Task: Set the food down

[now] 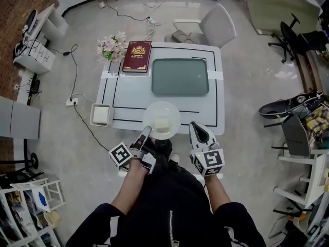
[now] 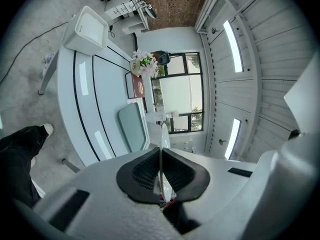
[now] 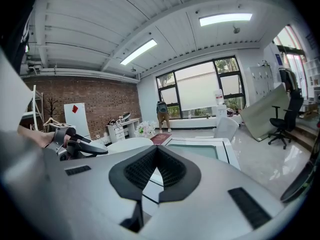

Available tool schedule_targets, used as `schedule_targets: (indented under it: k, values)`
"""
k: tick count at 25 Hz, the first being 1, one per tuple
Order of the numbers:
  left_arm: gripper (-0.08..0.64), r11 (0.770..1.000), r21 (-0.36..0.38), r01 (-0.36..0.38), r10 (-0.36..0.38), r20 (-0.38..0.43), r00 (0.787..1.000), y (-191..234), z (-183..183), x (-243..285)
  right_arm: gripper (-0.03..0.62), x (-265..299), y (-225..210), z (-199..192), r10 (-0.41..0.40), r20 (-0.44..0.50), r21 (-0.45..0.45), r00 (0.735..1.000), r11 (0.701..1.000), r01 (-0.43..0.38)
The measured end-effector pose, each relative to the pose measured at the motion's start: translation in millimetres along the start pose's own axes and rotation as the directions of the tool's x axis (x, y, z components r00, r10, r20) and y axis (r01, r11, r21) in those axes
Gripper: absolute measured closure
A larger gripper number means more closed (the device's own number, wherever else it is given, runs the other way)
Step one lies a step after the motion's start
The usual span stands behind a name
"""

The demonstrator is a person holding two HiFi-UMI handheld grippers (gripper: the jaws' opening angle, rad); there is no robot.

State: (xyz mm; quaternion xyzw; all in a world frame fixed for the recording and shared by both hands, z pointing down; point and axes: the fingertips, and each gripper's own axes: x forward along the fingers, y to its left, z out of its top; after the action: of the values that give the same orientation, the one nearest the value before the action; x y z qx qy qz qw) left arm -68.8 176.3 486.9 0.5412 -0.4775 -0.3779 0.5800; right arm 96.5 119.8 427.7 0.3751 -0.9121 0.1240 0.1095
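Bring the plate (image 1: pixel 150 115) level over the white table (image 1: pixel 123 94), whose near edge it overhangs, keeping the pale food (image 1: pixel 162 124) centred. The left gripper (image 1: pixel 145 133) pinches the rim (loosen only once seated). The right gripper (image 1: pixel 198 130), jaws pressed together and empty, need not help.

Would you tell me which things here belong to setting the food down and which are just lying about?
Job: plate, food on it, left tool clamped on the plate's rim, table.
Lying about: book, flowers, green tray, white tub, chair.
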Motion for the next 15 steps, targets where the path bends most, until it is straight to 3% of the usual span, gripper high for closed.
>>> schedule_targets:
  k: [15]
  values:
    - [0.545, 1.000, -0.018, -0.005, 0.004, -0.035, 0.999, -0.5, 77.1, 107.2, 0.583, 109.8, -43.2, 38.3, -0.027, -0.053, -0.017, 0.998, 1.000, 0.027]
